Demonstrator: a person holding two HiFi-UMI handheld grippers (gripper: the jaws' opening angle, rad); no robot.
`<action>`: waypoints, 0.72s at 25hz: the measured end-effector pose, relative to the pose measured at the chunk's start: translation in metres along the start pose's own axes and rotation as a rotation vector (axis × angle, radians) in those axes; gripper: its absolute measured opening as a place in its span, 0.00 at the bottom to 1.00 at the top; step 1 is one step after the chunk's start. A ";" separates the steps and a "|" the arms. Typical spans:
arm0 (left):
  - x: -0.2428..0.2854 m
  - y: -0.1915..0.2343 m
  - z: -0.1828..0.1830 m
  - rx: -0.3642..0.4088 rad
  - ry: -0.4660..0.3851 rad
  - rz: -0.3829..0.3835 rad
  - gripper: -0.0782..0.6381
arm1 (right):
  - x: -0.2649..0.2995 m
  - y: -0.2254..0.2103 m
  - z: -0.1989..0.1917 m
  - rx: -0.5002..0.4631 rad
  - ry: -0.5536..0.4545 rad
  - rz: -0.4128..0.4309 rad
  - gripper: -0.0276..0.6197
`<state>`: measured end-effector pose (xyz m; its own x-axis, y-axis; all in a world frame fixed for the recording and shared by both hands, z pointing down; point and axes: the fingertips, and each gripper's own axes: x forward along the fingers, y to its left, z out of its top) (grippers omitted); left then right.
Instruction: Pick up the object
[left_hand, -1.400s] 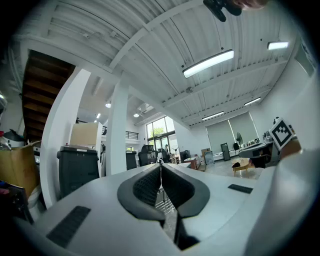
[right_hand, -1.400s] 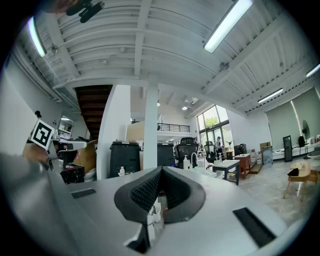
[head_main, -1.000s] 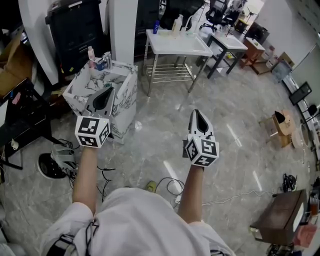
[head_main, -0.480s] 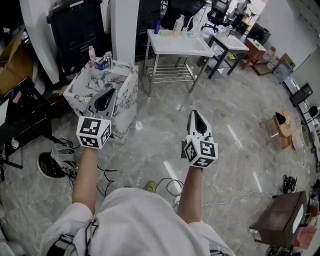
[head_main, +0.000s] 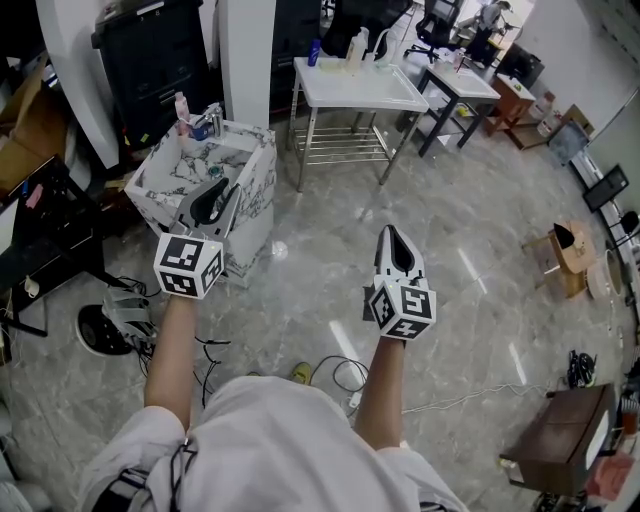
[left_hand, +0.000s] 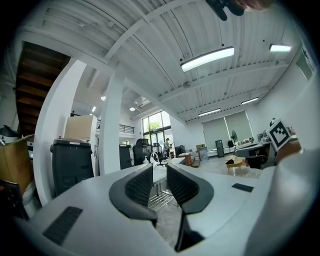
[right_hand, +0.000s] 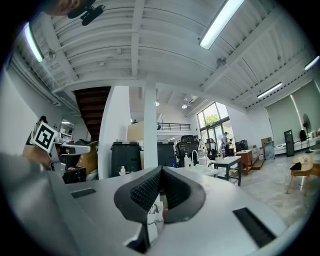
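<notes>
Ahead of both tools, no single object is standing out as the target. Small bottles (head_main: 182, 106) are sitting on the marbled box (head_main: 250, 200), and more on the white worktop (head_main: 360, 88). You are holding the left tool (head_main: 215, 195) slightly parted and empty, the right tool (head_main: 393, 235) closed on nothing. Approach and grasp are both remaining.

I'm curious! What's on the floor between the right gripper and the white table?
Nothing; the head view shows only bare floor between the right gripper and the white table.
</notes>
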<state>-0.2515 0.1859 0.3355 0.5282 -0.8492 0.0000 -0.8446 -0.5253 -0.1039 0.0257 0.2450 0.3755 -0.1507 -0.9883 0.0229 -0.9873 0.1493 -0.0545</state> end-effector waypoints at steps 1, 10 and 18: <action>0.004 -0.002 0.000 -0.001 0.001 0.000 0.22 | 0.001 -0.004 -0.001 0.002 0.003 0.000 0.05; 0.052 -0.037 -0.006 -0.007 0.004 0.010 0.22 | 0.021 -0.061 -0.009 0.007 0.006 0.016 0.05; 0.101 -0.055 -0.012 -0.004 0.019 0.018 0.22 | 0.053 -0.100 -0.013 0.006 0.017 0.048 0.05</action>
<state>-0.1528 0.1284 0.3534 0.5110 -0.8594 0.0173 -0.8543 -0.5100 -0.0999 0.1159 0.1781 0.3955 -0.1990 -0.9793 0.0370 -0.9785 0.1965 -0.0621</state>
